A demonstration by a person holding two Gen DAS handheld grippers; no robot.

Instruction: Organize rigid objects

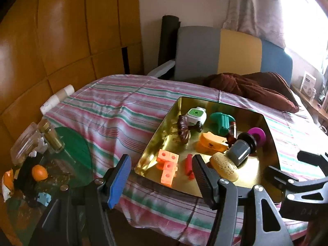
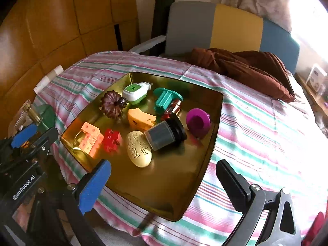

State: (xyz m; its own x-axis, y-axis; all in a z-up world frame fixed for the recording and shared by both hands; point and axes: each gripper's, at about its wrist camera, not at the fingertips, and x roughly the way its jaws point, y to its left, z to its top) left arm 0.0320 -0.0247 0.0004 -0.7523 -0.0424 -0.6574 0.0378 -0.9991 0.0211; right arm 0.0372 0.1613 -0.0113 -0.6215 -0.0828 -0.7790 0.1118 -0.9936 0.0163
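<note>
A gold metal tray (image 2: 209, 139) lies on the striped bedspread and holds several small things: an orange cube block (image 2: 91, 138), a red puzzle piece (image 2: 110, 140), a cream oval case (image 2: 138, 148), a grey and black cylinder (image 2: 164, 134), a purple disc (image 2: 197, 121), a yellow cheese wedge (image 2: 140, 119), a brown pumpkin (image 2: 111, 104), a white and green plug-in (image 2: 135, 92) and a teal part (image 2: 165, 99). My left gripper (image 1: 162, 170) is open and empty at the tray's (image 1: 264, 176) near left edge. My right gripper (image 2: 164, 176) is open and empty over the tray's near edge.
A side table at the left (image 1: 67, 164) carries a glass bottle with a gold cap (image 1: 51, 137), an orange fruit (image 1: 40, 172) and clutter. A brown cloth (image 2: 252, 69) lies at the far side of the bed. A grey, yellow and blue headboard (image 2: 231, 26) stands behind.
</note>
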